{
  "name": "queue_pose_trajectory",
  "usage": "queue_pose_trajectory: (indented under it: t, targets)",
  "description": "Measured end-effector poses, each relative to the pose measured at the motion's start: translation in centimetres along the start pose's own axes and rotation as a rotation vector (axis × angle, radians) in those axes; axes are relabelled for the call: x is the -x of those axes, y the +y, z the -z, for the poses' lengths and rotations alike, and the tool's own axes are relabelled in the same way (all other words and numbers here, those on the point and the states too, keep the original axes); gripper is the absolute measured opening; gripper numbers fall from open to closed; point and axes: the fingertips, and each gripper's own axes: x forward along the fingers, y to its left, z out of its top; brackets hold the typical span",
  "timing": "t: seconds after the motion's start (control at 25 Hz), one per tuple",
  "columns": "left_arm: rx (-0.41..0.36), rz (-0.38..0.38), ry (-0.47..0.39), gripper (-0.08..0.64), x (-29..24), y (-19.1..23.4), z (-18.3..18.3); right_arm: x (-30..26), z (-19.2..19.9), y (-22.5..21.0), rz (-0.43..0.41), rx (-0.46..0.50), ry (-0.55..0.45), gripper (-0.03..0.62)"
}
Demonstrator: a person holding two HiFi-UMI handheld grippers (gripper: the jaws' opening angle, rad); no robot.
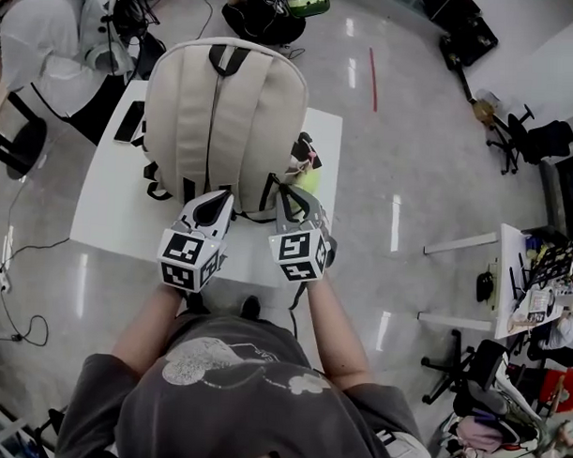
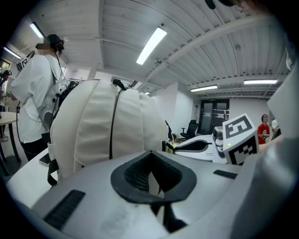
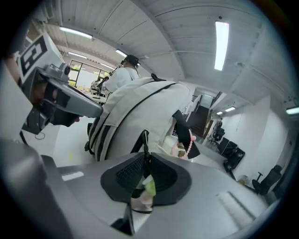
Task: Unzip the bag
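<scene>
While the cream bag [image 1: 225,118] lies on the white counter [image 1: 108,222] in the upper middle of the head view, its padded back and shoulder straps face up and its bottom edge points toward the person holding the tools. Both tools sit at that bottom edge, side by side and slightly apart.

At the lower left of the bag, the left gripper [image 1: 216,196] has its fingers [image 2: 135,175] pressed together at the tips. A pale sliver shows in the gap behind the tips, and I cannot tell whether any fabric is caught there.

At the lower right corner of the bag, the right gripper [image 1: 287,189] has its fingers [image 3: 128,175] pinching a thin black strap [image 3: 145,140] that rises from the tips toward the bag. A pale green tag [image 3: 149,186] sits between the pads just behind it.

A dark phone [image 1: 131,122] lies on the counter just beside the bag's left edge. A pink and black charm [image 3: 186,137] hangs at the bag's right side. Someone in a white top [image 2: 32,93] stands beyond the counter at the left of the left gripper view.
</scene>
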Motion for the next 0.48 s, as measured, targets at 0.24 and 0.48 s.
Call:
queue_pose_trajectory:
  t: [0.24,0.48]
  targets:
    - [-0.013,0.038,0.009,0.006,-0.4,0.4,-0.1,0.5,-0.1,1.6,-0.023,-0.168,-0.029,0.035]
    - [-0.018,0.078,0.033,0.006,-0.6,0.5,0.8,-0.2,0.6,2.0,0.021,-0.262,-0.034,0.035]
